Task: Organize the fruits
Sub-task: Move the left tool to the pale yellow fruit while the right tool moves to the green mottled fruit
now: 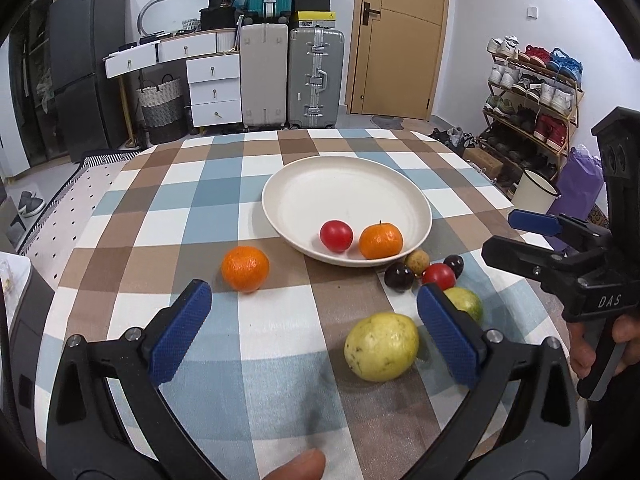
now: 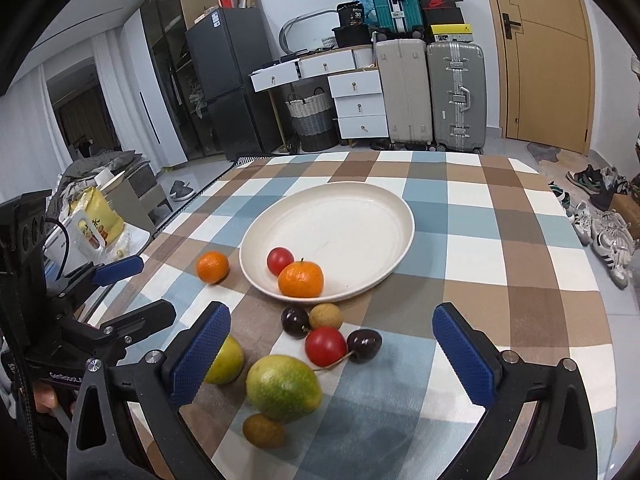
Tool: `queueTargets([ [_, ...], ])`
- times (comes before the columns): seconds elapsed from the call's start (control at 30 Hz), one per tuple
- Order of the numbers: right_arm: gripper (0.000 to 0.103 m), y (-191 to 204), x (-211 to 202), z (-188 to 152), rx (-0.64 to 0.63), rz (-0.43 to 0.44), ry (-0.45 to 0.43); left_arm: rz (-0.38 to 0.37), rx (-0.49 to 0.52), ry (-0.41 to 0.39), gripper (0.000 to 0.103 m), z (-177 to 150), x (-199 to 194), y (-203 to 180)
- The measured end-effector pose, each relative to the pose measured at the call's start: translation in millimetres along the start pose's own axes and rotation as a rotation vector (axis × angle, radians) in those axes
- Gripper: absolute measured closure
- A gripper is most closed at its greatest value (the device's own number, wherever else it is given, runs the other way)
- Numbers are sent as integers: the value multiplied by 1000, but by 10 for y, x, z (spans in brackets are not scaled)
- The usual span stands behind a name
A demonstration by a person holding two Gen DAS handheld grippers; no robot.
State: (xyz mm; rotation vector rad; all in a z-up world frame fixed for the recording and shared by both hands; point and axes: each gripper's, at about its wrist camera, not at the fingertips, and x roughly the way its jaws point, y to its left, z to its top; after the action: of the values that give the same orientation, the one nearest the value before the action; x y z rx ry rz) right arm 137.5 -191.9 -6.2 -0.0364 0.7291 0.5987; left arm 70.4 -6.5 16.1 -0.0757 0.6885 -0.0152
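A white plate (image 2: 360,216) is seen near the middle of the checked counter (image 2: 500,264), with a tangerine (image 2: 301,279) and a red tomato (image 2: 280,261) lying at its near rim, touching one another; the rest of the plate is bare. A second tangerine (image 1: 245,269) is set just off the plate's left edge. At the near rim a cluster is gathered: two dark cherries (image 2: 295,322), a tan longan (image 2: 326,316) and a second red tomato (image 2: 325,346), all close together. Nearer still, two yellow-green guavas (image 2: 283,387) and a second longan (image 2: 263,431) are found.

The left hand-held gripper (image 1: 316,332) is held with its pads wide apart and nothing between them, one guava lying just beside its right pad. The right hand-held gripper (image 2: 332,356) is likewise spread wide, above the cluster, clamped on nothing.

Open cloth is left to the right of the plate and behind it, up to the counter's far edge; beyond that, suitcases (image 1: 316,80) and drawers (image 1: 214,92) are seen.
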Motion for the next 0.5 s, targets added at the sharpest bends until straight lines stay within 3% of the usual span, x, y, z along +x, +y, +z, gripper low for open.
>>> queueTargets([
  [0.5, 0, 105, 27, -297, 22, -41, 94, -17, 3, 54, 0, -100, 119, 49],
])
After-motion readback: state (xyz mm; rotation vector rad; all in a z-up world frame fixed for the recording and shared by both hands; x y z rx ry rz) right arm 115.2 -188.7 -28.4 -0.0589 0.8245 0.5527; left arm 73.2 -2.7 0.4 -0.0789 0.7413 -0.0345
